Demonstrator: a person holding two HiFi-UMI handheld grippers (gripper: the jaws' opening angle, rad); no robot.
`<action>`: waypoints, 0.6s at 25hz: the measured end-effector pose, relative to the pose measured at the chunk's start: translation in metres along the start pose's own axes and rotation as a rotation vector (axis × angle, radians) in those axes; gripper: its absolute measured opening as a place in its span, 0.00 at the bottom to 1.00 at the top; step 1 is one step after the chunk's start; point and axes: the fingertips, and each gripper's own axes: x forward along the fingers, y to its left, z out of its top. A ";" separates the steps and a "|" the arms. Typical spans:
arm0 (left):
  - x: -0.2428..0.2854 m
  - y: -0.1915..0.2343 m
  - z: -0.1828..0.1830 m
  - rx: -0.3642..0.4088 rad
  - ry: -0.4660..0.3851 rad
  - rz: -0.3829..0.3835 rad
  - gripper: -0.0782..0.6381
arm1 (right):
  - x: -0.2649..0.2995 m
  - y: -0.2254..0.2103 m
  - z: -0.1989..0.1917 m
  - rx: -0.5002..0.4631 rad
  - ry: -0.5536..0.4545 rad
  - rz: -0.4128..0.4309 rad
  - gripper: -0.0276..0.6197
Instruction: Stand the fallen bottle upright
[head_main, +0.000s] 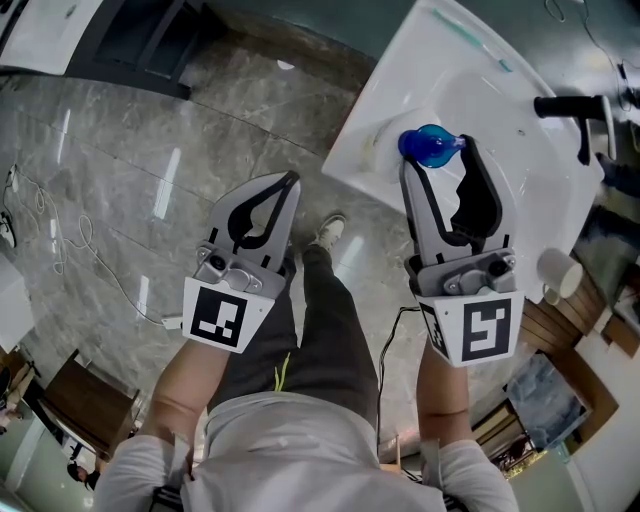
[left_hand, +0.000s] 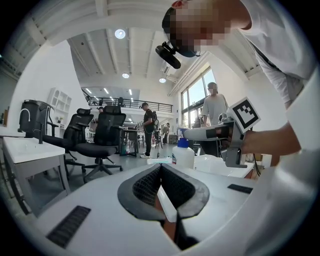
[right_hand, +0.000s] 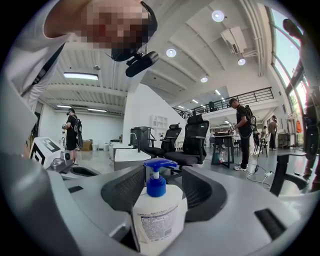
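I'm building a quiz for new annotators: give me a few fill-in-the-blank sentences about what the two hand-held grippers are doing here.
1. The right hand-held gripper is shut on a white plastic bottle whose pump top is coloured ____.
2. The left hand-held gripper is shut and holds ____.
3. In the right gripper view, the bottle stands ____ between the jaws.

Missing words: blue; nothing; upright.

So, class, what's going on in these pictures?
A person holds tongs in each hand. The right tongs grip a white bottle with a blue pump, held upright at the white sink. The left tongs are shut and empty, off to the side over the floor.
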 end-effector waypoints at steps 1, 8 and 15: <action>0.001 0.001 -0.001 0.000 0.001 -0.002 0.13 | 0.000 0.000 -0.001 0.000 0.000 -0.002 0.39; 0.005 -0.002 -0.002 0.001 -0.002 -0.011 0.13 | -0.012 -0.004 -0.009 -0.003 0.016 -0.020 0.39; 0.003 -0.004 0.015 0.021 -0.010 -0.025 0.13 | -0.038 -0.019 -0.030 -0.004 0.090 -0.097 0.38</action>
